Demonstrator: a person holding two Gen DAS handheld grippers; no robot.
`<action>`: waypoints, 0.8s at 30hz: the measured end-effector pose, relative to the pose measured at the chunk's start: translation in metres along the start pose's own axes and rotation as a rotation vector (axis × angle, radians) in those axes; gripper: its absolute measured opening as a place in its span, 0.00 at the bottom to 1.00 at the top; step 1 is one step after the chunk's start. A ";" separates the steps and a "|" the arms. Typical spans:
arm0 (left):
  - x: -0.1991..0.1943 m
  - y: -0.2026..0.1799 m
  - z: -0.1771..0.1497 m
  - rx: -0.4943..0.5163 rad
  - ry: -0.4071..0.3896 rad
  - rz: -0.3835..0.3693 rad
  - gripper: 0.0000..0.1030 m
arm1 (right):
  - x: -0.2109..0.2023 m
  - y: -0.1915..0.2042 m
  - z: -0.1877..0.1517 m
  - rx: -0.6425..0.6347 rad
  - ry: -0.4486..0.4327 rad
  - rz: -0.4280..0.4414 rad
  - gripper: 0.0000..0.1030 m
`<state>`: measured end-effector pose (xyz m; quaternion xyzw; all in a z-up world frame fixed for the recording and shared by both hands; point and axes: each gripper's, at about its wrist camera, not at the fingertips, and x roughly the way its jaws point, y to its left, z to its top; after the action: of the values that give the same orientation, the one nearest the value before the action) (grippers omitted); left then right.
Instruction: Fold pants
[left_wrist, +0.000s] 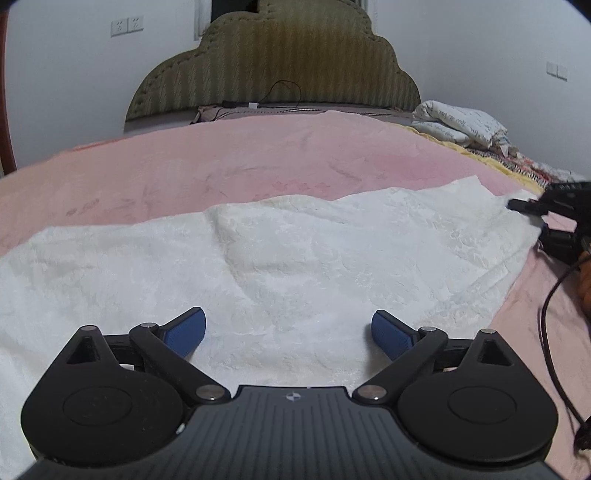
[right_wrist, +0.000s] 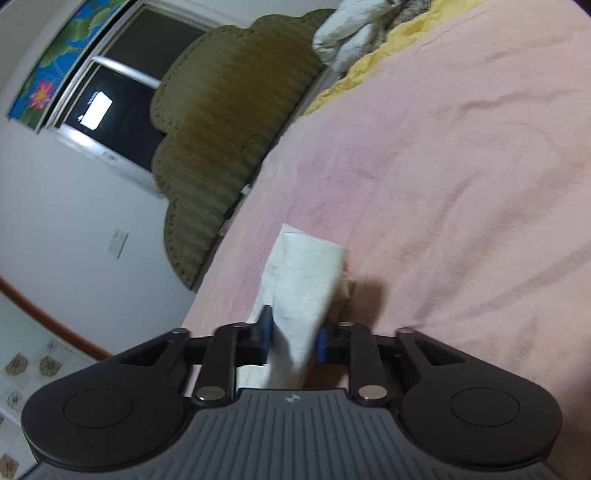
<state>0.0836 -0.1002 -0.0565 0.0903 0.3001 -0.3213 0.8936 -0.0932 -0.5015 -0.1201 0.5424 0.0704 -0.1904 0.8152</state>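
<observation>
My right claw (right_wrist: 293, 341) pinches the pants (left_wrist: 280, 258) corner; left claw (left_wrist: 288, 330) is spread. I should lay that corner flat, edges aligned, on the bed (left_wrist: 221, 155).

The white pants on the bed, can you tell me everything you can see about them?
The white pants look soft, with a faint raised pattern like embossed fleece. They lie spread wide and a bit rumpled on the pink bedspread. The left gripper hangs open just over their near part, pads apart, pinching nothing. At their far right end the right gripper is shut on a bunched edge, which sticks up between its blue pads.
</observation>
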 end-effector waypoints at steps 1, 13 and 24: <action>0.000 0.001 0.000 -0.015 0.000 -0.001 0.96 | -0.006 0.001 -0.001 0.001 -0.015 0.009 0.15; -0.003 -0.001 0.002 -0.029 -0.004 0.004 0.95 | -0.018 0.022 0.004 -0.120 0.085 -0.112 0.18; -0.019 0.074 0.016 -0.497 -0.030 -0.252 0.95 | -0.006 0.060 -0.021 -0.399 0.000 -0.077 0.08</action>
<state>0.1263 -0.0387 -0.0350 -0.1745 0.3651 -0.3478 0.8457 -0.0733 -0.4608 -0.0747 0.3672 0.1274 -0.2035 0.8986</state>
